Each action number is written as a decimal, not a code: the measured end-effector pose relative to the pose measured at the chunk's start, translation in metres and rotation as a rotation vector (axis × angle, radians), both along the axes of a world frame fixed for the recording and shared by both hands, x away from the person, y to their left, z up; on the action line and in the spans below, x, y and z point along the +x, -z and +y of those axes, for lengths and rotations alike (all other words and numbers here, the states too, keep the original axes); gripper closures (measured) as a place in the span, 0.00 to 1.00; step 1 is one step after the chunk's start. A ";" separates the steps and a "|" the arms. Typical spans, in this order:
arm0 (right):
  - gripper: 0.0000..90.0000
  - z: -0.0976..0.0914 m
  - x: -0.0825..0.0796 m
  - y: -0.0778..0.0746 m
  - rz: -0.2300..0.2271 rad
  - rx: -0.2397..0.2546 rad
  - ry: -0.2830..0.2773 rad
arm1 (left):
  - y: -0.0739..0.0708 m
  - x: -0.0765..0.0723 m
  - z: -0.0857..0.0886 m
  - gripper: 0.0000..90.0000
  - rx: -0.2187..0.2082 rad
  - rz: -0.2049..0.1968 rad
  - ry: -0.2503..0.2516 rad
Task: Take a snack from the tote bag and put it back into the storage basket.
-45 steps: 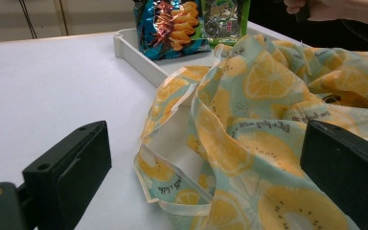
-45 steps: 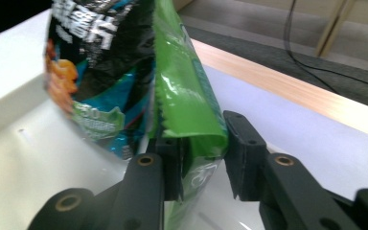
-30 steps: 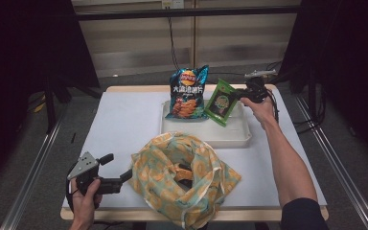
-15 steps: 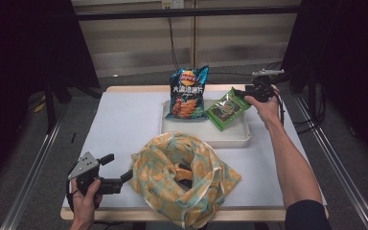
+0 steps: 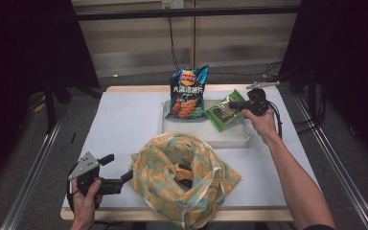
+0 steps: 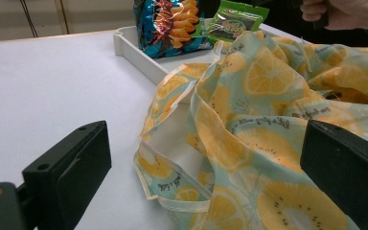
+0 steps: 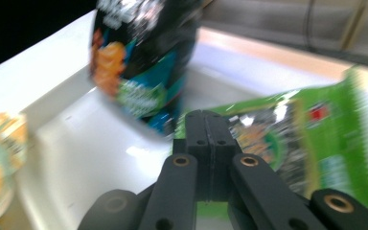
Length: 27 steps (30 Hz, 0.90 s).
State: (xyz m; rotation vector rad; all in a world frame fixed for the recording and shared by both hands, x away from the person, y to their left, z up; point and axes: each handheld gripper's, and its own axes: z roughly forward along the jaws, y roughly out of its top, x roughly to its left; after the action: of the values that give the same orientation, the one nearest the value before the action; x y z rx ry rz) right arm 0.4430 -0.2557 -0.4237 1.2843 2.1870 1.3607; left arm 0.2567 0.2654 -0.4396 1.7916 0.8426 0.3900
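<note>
Right gripper [image 5: 234,105]: jaws just closed, pinching edge of green snack packet [image 5: 225,114], raised tilted over white tray [image 5: 206,138] for transfer. Left gripper [image 5: 124,177]: jaws wide, nothing clamped, flanking lemon-print bag [image 5: 182,177] rim to keep mouth accessible.

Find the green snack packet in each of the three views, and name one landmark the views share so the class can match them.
High view: the green snack packet lies tilted at the right end of the white tray, with the right hand-held gripper shut on its edge.
Left gripper view: top centre, beyond the fruit-print bag.
Right gripper view: right of centre, behind the closed jaws.
Shared landmark: the blue chip bag beside it.
</note>
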 end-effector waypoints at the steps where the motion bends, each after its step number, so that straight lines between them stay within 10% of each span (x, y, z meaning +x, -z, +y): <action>1: 1.00 0.002 -0.002 0.003 0.013 -0.001 -0.011 | 0.000 0.000 0.000 0.04 0.001 0.000 0.000; 27: 1.00 0.041 0.005 0.043 0.219 -0.138 -0.161 | 0.000 0.000 0.000 0.04 -0.002 -0.003 0.001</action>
State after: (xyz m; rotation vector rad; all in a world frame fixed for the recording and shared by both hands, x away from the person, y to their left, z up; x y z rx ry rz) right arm 0.4484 -0.2150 -0.4664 1.2837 2.5321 1.1451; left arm 0.2567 0.2655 -0.4393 1.7892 0.8394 0.3915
